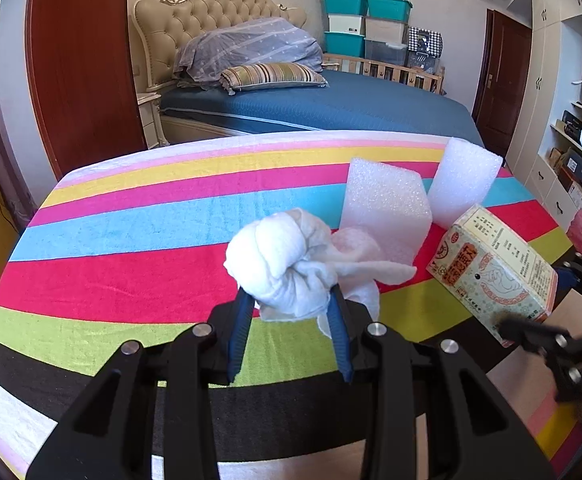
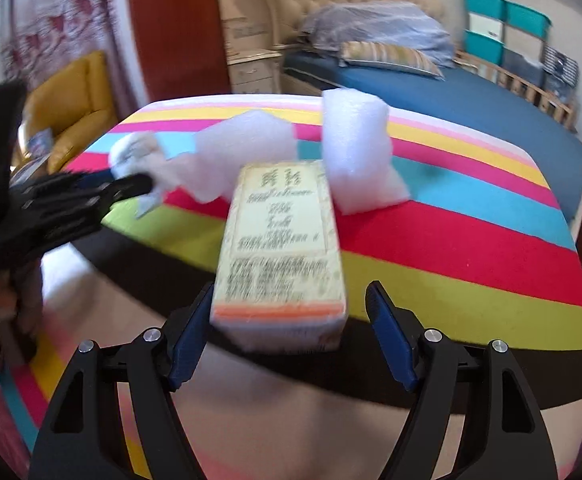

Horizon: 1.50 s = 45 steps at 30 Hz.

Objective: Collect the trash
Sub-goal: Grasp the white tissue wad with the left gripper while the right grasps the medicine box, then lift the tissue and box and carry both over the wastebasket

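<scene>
Left gripper [image 1: 291, 300] clenched on crumpled white tissue wad [image 1: 287, 264], knotted, soft, loose tail trailing right; wad lifted just above striped tablecloth [image 1: 131, 232]. Right gripper [image 2: 289, 316] jaws spread wide, cream carton [image 2: 283, 248] between them: left pad touching carton side, right pad apart, so not clamped. Carton printed with dark text, orange band at near end, near end overhanging table edge. Two white foam blocks [image 1: 387, 208] [image 1: 463, 184] stand behind carton, just beside each other.

The box [image 1: 495, 268] bears Chinese print, too blurred to read.
</scene>
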Tool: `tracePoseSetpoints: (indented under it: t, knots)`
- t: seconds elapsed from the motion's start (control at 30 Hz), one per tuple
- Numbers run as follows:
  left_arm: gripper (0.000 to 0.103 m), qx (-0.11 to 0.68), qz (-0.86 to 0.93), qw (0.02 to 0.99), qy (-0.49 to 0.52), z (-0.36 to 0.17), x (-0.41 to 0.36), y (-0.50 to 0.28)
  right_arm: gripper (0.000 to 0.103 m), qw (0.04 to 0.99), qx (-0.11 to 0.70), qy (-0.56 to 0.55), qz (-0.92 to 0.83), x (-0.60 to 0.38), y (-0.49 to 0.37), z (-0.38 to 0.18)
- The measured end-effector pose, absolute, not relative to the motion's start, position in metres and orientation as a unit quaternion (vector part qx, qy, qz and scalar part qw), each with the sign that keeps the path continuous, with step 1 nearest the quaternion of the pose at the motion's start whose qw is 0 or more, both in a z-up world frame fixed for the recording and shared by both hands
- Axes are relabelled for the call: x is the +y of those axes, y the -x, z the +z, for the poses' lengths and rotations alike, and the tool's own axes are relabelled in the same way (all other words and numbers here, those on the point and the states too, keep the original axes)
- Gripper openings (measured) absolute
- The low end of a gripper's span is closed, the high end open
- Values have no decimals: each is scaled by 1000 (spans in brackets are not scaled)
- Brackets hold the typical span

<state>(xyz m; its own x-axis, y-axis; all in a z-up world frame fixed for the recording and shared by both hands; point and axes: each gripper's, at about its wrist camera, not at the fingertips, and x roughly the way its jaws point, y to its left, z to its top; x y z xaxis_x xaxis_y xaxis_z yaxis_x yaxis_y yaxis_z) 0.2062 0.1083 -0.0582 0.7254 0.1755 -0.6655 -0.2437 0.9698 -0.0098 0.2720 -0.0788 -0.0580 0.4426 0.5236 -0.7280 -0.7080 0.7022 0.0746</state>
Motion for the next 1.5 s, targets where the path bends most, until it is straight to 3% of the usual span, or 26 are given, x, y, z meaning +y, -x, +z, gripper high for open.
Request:
tracePoseSetpoints:
  t: [0.13,0.23,0.73,1.5]
  knots:
    - [35,350,108,929,53,-57,111,-204,69,845,374,136,356,-65,-273,-60]
    - [35,351,104,929,58,-58,112,-203,48,848,371,153,347,-60,-271,-63]
    - [35,302,61,951,37,-47,91,-189,48,889,334,82,303,-107,-254,-51]
    - [35,296,-79,951,-34,-42,-15,-213,48,926,305,22,223,-204,-240,-43]
